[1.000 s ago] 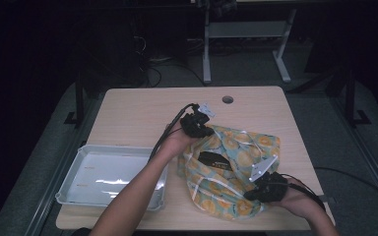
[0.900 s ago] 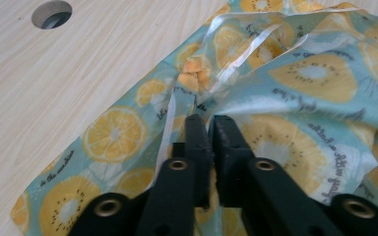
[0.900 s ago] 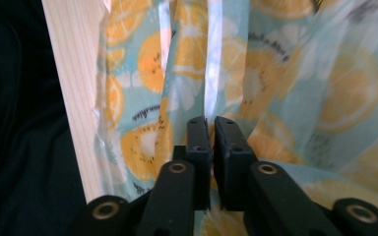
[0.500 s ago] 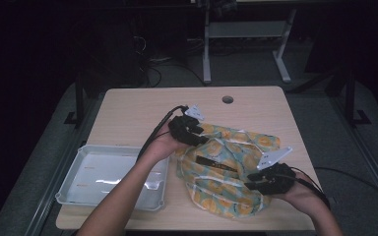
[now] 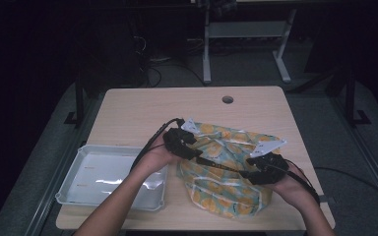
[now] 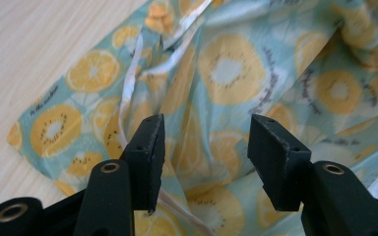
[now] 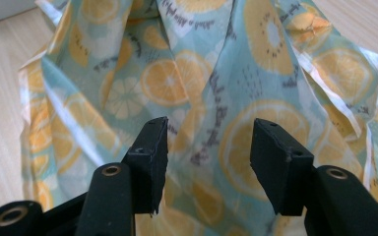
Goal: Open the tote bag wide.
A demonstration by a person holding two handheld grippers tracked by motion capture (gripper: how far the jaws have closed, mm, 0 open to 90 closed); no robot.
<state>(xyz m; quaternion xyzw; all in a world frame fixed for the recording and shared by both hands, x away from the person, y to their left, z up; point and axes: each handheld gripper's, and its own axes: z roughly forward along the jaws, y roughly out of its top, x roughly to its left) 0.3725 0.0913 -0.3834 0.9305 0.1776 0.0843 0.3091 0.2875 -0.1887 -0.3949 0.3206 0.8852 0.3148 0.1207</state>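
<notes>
A dim lab or test room, set up for recording handwork. A plain light-wood table with a round cable hole at about 12 o'clock stands on grey carpet. Beyond it, toward 12 o'clock, the white metal legs of another stand rise from the floor, and loose black cables lie at 11 o'clock. The surroundings are dark, so further furnishings are probably hidden.
</notes>
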